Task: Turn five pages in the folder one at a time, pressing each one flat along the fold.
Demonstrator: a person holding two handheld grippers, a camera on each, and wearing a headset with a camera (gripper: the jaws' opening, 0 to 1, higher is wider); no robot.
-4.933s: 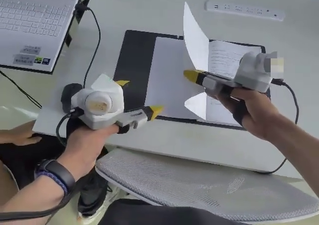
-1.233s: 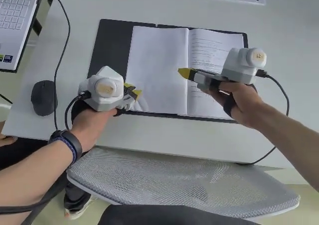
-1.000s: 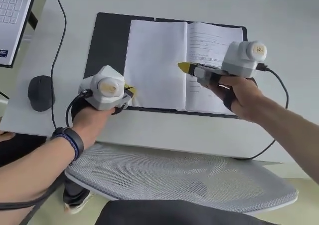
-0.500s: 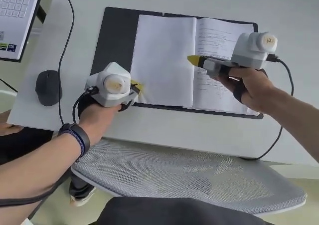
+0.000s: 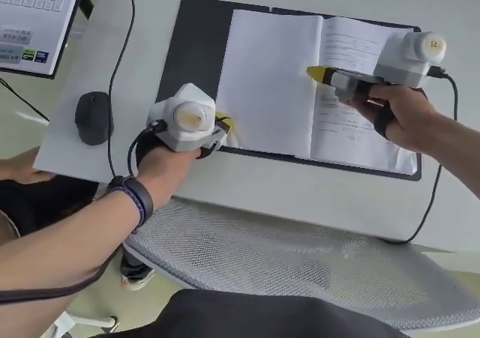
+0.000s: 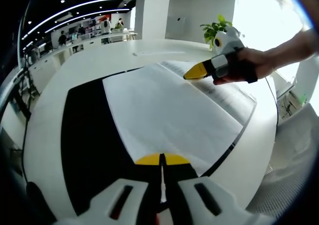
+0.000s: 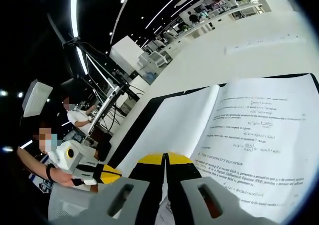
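Observation:
The black folder (image 5: 191,46) lies open on the white table. A blank white page (image 5: 270,76) lies flat on its left half and a printed page (image 5: 352,128) on its right. My left gripper (image 5: 223,123) is shut, with its yellow tips resting at the blank page's lower left corner (image 6: 162,159). My right gripper (image 5: 315,73) is shut too. It hovers low over the fold between the two pages, tips pointing left (image 7: 163,158). The left gripper view has the right gripper (image 6: 192,73) above the fold.
A laptop (image 5: 34,16) sits at the far left, a black mouse (image 5: 94,117) beside the folder, and a cable (image 5: 120,68) runs between them. A power strip (image 7: 259,43) lies beyond the folder. A mesh chair seat (image 5: 300,255) is under the table's front edge.
The page that the right gripper held upright now lies flat on the left. My left gripper has come in to the page's lower left corner. The head view has shifted.

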